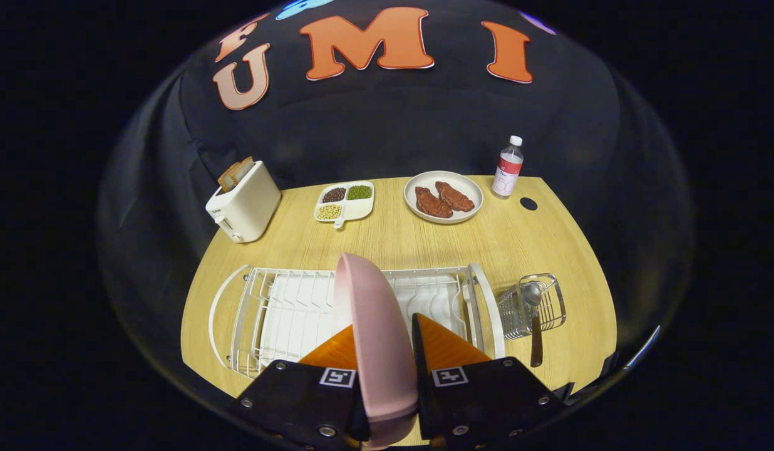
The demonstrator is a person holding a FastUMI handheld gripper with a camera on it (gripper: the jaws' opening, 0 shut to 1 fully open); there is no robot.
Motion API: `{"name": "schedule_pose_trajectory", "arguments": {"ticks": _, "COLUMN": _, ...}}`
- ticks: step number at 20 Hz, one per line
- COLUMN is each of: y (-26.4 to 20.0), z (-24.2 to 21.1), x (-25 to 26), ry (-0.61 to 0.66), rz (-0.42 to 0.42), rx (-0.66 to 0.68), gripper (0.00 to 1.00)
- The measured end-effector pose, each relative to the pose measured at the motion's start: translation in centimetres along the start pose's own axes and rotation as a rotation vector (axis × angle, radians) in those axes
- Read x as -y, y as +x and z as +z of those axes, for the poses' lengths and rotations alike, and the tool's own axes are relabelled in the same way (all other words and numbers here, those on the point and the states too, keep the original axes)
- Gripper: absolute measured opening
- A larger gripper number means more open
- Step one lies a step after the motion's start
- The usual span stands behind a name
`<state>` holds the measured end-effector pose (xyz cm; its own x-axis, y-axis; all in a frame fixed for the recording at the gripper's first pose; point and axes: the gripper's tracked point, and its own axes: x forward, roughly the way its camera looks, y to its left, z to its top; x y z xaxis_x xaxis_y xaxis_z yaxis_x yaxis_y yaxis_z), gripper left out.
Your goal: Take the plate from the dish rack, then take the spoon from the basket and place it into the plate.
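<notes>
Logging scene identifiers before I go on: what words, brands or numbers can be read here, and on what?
Bottle label: print too small to read.
Toaster front: a small mark, too blurred to read.
Square markers on the gripper, which is shut on the pink plate: coded patterns, not words.
No text can be quoted as legible.

Pink plate [377,338] upright; spoon [534,316] in basket [540,307].

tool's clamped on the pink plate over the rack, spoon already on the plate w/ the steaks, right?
Not quite. The tool does clamp the pink plate above the dish rack, but the spoon sits in the wire basket beside the rack, not on the steak plate. The gripper view shows it.
</notes>
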<state>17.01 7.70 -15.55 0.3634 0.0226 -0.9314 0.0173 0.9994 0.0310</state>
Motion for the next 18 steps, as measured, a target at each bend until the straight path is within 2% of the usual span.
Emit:
{"name": "schedule_pose_trajectory", "arguments": {"ticks": 7, "y": -2.9, "z": -4.3, "x": -0.2, "ry": 0.017, "rz": 0.092, "rx": 0.0, "gripper": 0.3}}
{"name": "schedule_pose_trajectory", "arguments": {"ticks": 15, "y": -5.0, "z": -9.7, "x": 0.1, "ry": 0.095, "rz": 0.226, "rx": -0.046, "gripper": 0.3}}
{"name": "schedule_pose_trajectory", "arguments": {"ticks": 18, "y": -5.5, "z": -10.8, "x": 0.9, "ry": 0.097, "rz": 0.24, "rx": -0.036, "gripper": 0.3}}
